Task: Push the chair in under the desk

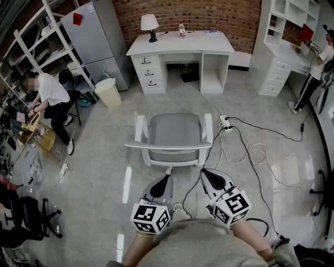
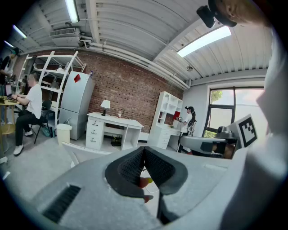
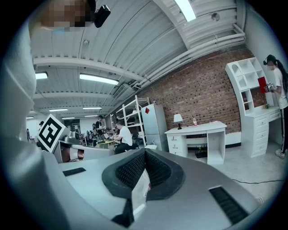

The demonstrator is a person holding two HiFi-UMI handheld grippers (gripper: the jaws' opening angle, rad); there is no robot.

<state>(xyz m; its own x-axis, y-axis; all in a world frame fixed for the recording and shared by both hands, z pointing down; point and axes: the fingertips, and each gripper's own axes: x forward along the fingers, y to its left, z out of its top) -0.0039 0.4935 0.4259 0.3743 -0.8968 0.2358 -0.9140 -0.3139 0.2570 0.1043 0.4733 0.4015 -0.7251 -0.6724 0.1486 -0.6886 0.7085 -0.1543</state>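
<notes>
Just ahead of the pinched-shut, empty left gripper (image 1: 166, 178) and right gripper (image 1: 205, 172) sat the chair (image 1: 175, 130), desk (image 1: 181, 49) well beyond it — pushing both ends of its backrest (image 1: 168, 146) evenly looked smartest to keep it straight.

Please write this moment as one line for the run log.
phase: before push | chair: apart from desk, not pushed in | left gripper: shut, empty | right gripper: shut, empty | both: behind chair back

wall (image 1: 209, 15): red brick | floor (image 1: 94, 151): glossy grey (cables (image 1: 257, 154) trailing) | shelving (image 1: 284, 15): white | fridge (image 1: 96, 41): silver
</notes>
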